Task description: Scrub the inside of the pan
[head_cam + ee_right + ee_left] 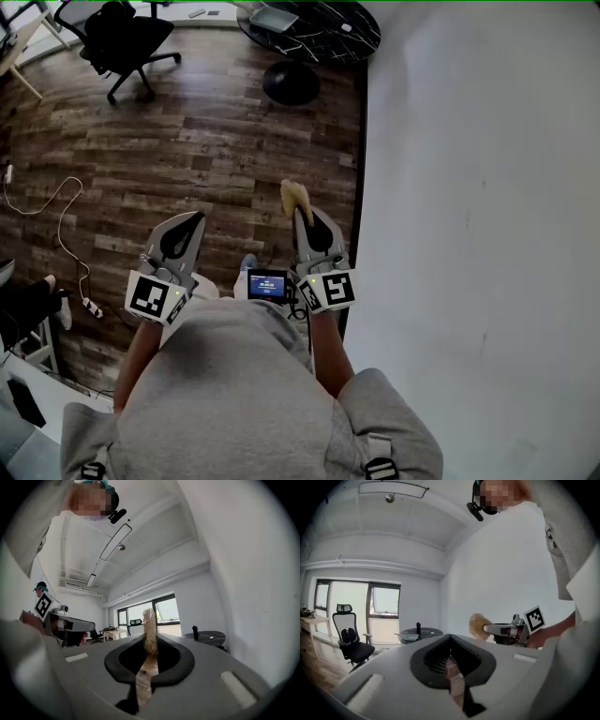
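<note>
While I hold both grippers out over the wood-plank floor (216,141), a white cable (62,217) loops across the boards at far left, with a black office chair (117,37) beyond it. My left gripper (195,220) points forward with its jaws pressed fully together and nothing between them. Just right of it, level with it and apart from it, my right gripper (302,219) has its jaws clamped on a tan, fibrous scrubber (295,197), which sticks out past the fingertips. The pan (274,19), which looks grey and rectangular as far as I can tell, lies well ahead of both grippers on a round dark table (337,37), near that table's left edge; neither gripper is anywhere near it. A plain white wall (478,187) fills the right side, its base running alongside my right gripper.
</note>
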`<state>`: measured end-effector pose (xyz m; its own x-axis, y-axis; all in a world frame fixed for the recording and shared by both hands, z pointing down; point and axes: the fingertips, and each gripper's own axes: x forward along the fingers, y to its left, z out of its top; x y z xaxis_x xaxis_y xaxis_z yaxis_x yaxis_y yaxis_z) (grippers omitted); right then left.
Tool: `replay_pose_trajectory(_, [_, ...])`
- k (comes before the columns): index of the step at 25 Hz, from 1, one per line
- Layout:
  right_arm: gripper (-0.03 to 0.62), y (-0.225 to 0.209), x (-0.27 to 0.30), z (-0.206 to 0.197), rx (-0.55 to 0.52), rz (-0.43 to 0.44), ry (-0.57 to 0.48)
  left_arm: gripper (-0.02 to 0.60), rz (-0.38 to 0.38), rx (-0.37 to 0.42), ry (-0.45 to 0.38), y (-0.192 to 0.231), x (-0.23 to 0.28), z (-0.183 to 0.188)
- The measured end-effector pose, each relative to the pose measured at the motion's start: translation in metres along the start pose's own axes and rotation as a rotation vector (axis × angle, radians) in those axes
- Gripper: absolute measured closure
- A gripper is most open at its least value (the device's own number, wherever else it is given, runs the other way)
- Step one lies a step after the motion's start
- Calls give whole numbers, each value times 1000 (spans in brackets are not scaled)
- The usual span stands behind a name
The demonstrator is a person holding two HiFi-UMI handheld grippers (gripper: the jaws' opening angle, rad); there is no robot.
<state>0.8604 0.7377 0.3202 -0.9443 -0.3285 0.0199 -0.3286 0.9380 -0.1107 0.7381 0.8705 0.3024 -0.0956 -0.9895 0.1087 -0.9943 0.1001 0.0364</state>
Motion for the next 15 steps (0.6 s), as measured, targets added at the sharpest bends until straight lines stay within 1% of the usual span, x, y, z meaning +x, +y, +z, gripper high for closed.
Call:
replay_pose_trajectory(4, [546,-25,79,8,-82,90,-3,583,9,-54,20,53,62,-10])
replay_pose_trajectory(7, [545,-50,136,5,-103,117,7,583,15,-70,28,94,106,-20])
replay_pose_trajectory(12, [543,-110,248,1,-134,63,64,584,-10,-40,17,178,204,-26])
replay_pose_trajectory(15, [543,-150,314,9,-161,15,116,583,-67,-44,35,229,273,-24])
